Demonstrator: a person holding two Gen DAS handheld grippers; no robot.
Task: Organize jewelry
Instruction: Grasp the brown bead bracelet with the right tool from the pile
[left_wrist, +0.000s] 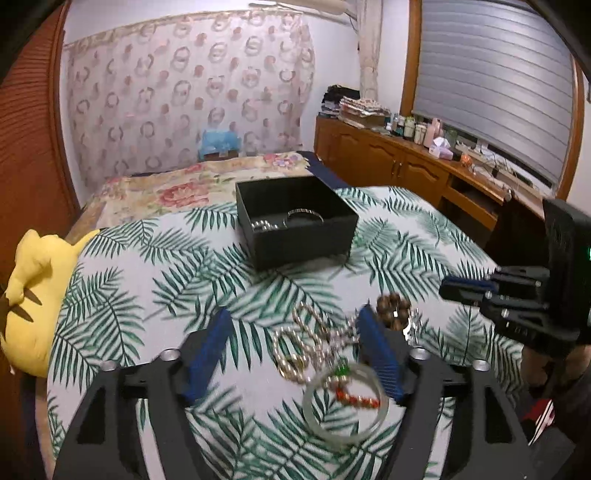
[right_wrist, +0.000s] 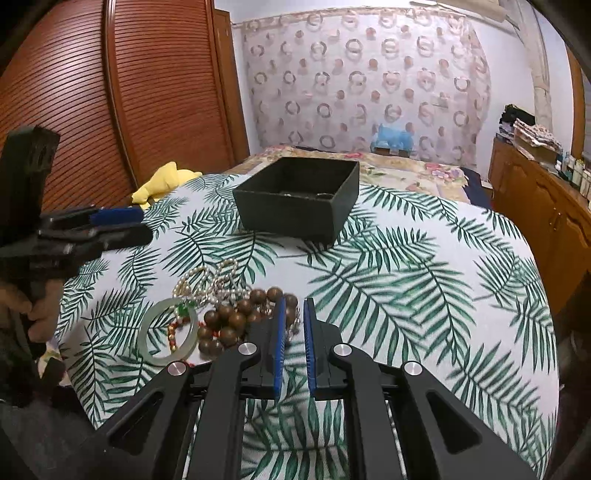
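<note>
Palm-leaf cloth (right_wrist: 424, 280) spread over the bed, with a black box (right_wrist: 299, 199) standing open near its far middle. Inside the box (left_wrist: 295, 221), a silver bangle (left_wrist: 304, 216) and a small beaded piece (left_wrist: 264, 224) on the floor. Yellow plush toy (left_wrist: 33, 295) at the cloth's left edge, beside the slatted wooden door (right_wrist: 110, 92). Wooden cabinet (left_wrist: 388, 158) along the right wall, crowded with bottles and folded fabric.

Nearer the cameras, a tangled heap of jewelry: pearl necklace (right_wrist: 210, 277), brown wooden bead bracelet (right_wrist: 240, 317), pale green bangle (right_wrist: 170, 332) with a red and green beaded charm (right_wrist: 177, 321) lying across it.

Left gripper (left_wrist: 295, 332) spread wide, hanging over the heap with the pearl necklace (left_wrist: 303, 343) and green bangle (left_wrist: 345, 402) between its blue pads; holding nothing, contact hard to judge through blur. Right gripper (right_wrist: 293, 321) nearly closed, a narrow gap left between the pads, empty, its left pad just beside the wooden beads; touching or not, impossible to tell.
</note>
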